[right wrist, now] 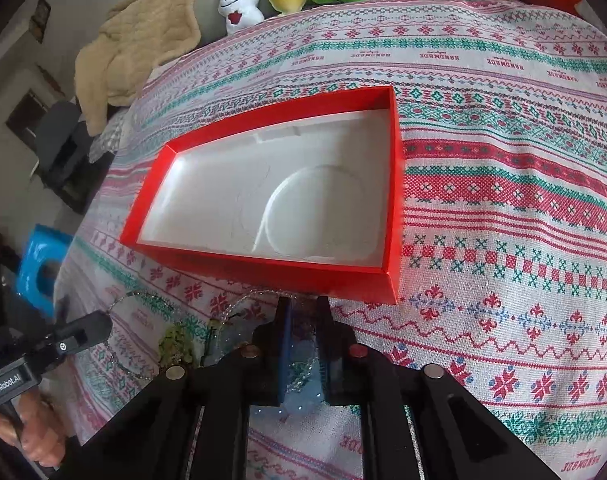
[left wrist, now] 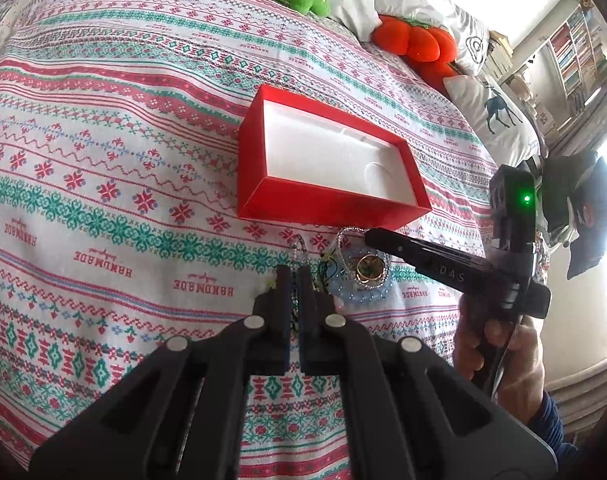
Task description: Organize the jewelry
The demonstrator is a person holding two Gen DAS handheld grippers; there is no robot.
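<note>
Where the bedspread (left wrist: 103,128) repeats its woven word "HANDMADE" in red, one red box (left wrist: 331,168) with a white liner sits open near the middle of the bed. Just beside its near wall lies the jewelry: a silvery beaded chain (left wrist: 345,236), a pale blue beaded piece (left wrist: 363,288) and what look like two gold rings (left wrist: 369,270), though the tangle is hard to count. The left gripper (left wrist: 294,276) has its fingers nearly pressed together on a thin strand (left wrist: 299,246) of beads. The right gripper (right wrist: 303,312), marked "DAS" on its finger, pinches the blue beaded piece and a chain between its pads. "GenRobot.AI" is printed on the left tool. Four plush toys (right wrist: 239,0) line the bed's far edge.
</note>
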